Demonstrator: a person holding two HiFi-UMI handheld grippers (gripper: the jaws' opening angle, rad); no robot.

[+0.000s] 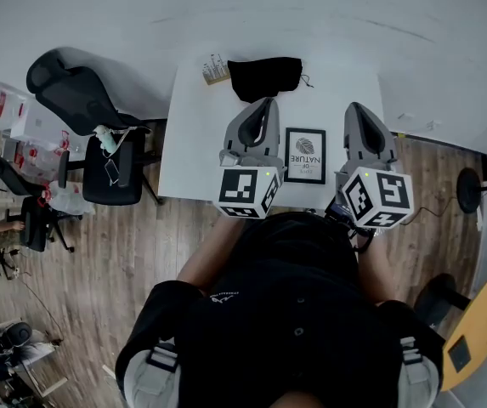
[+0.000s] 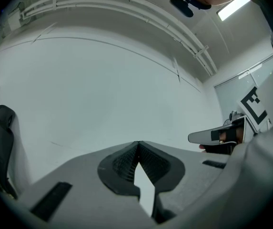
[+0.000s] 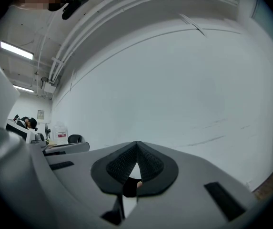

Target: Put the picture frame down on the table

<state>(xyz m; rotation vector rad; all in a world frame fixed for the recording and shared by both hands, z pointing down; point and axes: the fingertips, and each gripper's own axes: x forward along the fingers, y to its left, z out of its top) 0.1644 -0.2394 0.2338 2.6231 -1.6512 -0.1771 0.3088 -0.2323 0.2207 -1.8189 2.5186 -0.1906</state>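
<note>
Head view | picture frame [image 1: 305, 155] face-up on table [image 1: 194, 147], long axis pointing away from person | left gripper [image 1: 268, 103], right gripper [image 1: 354, 108]: jaws together, empty

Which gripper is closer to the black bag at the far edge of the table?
Left. In the head view the left gripper ends just below the black bag; the right gripper is farther off to the bag's right.

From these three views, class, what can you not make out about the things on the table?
Head view:
picture frame: finest print too small to read.
black item at the far edge: bag or cloth, too small to tell.
table: near edge partly behind the person.
</note>
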